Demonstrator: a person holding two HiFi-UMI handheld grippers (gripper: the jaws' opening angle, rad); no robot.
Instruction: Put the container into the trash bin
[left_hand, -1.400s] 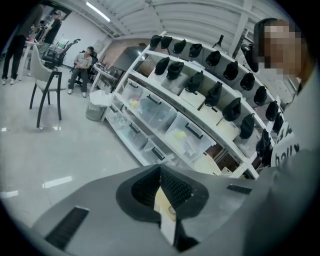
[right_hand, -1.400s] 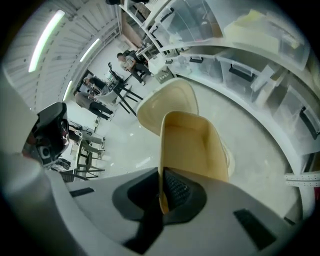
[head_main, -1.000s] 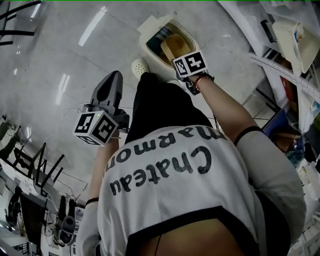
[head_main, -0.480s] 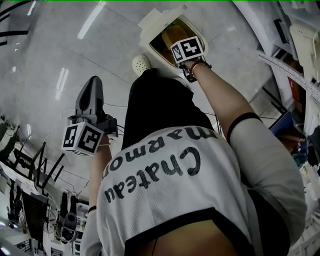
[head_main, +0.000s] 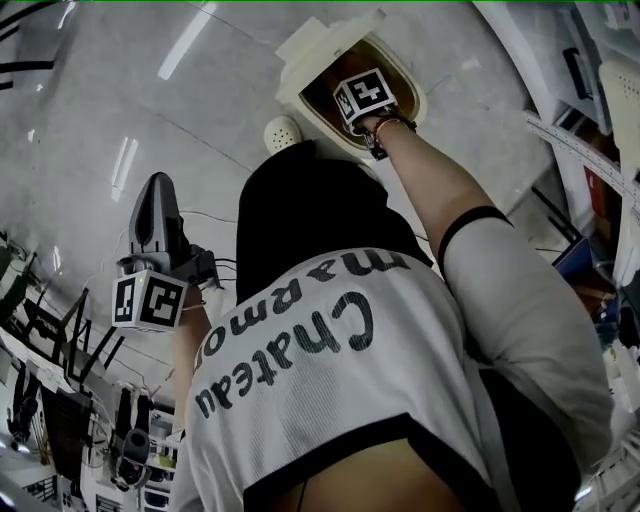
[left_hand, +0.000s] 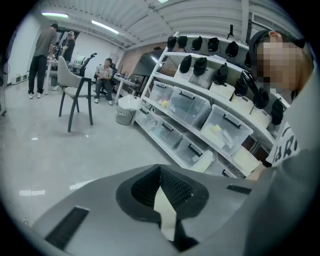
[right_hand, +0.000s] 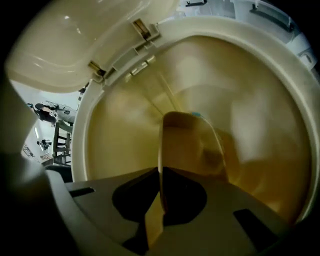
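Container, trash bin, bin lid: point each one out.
container (right_hand: 192, 145): right gripper view, its side wall.
trash bin (right_hand: 225, 24): right gripper view, its pale rim.
lid (right_hand: 65, 45): right gripper view, its open underside.

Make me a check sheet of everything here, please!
Surface: shiny grey floor.
Job's things: container held in the mouth of the open trash bin, lid up.
Clutter: nothing seen.
Grippers: right gripper shut on the container; left gripper shut, empty, off to the side.
Cables: thin wires on the floor.
Surroundings: shelves with storage boxes, a chair, people far off.
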